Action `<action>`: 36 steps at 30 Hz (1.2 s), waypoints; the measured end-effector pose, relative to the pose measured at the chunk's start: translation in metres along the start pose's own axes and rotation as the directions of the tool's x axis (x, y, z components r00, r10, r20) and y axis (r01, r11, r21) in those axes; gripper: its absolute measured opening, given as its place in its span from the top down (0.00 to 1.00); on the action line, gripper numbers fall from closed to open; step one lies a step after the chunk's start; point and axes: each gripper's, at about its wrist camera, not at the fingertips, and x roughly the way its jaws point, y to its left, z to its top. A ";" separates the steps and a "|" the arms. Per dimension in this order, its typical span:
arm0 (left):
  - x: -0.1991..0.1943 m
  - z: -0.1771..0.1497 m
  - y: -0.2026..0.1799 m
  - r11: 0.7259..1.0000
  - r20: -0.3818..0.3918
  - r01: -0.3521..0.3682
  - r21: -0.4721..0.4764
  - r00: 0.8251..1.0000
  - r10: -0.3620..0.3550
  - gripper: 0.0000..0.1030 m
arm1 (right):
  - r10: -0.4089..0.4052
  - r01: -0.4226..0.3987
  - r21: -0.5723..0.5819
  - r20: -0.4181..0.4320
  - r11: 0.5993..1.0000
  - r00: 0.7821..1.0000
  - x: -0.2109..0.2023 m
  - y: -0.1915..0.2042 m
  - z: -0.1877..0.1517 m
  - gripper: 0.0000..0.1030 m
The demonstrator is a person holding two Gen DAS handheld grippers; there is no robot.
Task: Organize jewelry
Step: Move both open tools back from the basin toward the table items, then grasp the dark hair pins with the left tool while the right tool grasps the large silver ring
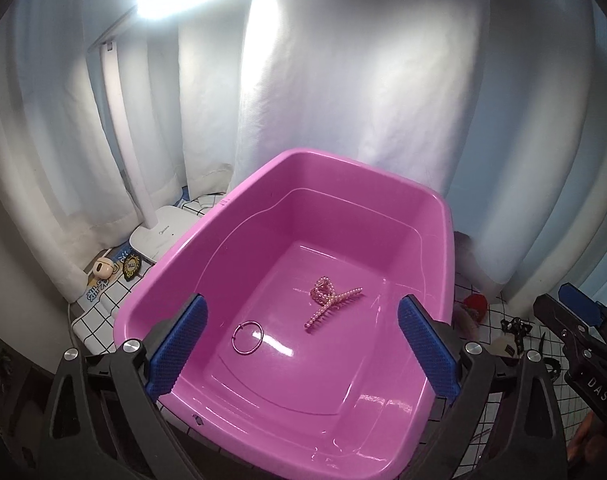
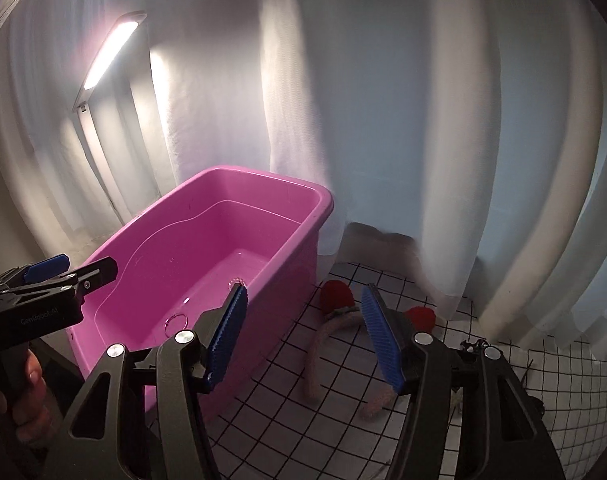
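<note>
A pink plastic bin (image 1: 439, 216) stands on a grid-patterned cloth. Inside lie a pearl hair claw (image 1: 330, 303) and a thin metal hoop (image 1: 247, 337). My left gripper (image 1: 303, 350) hovers over the bin's near end, open and empty. My right gripper (image 2: 303, 340) is open and empty above the cloth right of the bin (image 2: 303, 216). Below it lies a pink headband with red pompoms (image 2: 337, 296). The hoop (image 2: 176, 321) shows faintly in the right wrist view. The left gripper (image 2: 69, 270) also appears there at the left.
A white desk lamp (image 1: 159, 232) stands left of the bin, with a small earbud case (image 1: 103, 269) and a badge (image 1: 130, 268) beside it. Black jewelry pieces (image 1: 515, 326) lie right of the bin. White curtains hang behind. The right gripper (image 1: 575, 320) shows at the right edge.
</note>
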 end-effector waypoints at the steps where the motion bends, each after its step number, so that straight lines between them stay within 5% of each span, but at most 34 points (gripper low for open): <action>1: -0.004 -0.002 -0.008 1.000 0.007 0.017 0.015 1.000 -0.017 0.08 | -0.023 0.023 0.020 -0.004 1.000 1.000 -0.009 -0.014 -0.008 0.44; 9: -0.020 -0.029 -0.084 0.967 -0.007 0.193 0.164 0.981 -0.194 0.07 | -0.222 0.237 0.191 -0.098 0.953 0.970 -0.066 -0.113 -0.088 0.42; 15: -0.007 -0.063 -0.136 0.918 -0.112 0.304 0.256 0.952 -0.285 0.07 | -0.237 0.287 0.273 -0.203 0.918 0.950 -0.071 -0.138 -0.151 0.42; 26: 0.050 -0.150 -0.177 0.869 -0.338 0.358 0.341 0.910 -0.242 0.07 | -0.121 0.241 0.332 -0.343 0.912 0.931 -0.027 -0.123 -0.240 0.42; 36: 0.093 -0.192 -0.182 0.857 -0.413 0.372 0.357 0.886 -0.212 0.07 | -0.084 0.221 0.324 -0.388 0.920 0.918 0.003 -0.108 -0.271 0.42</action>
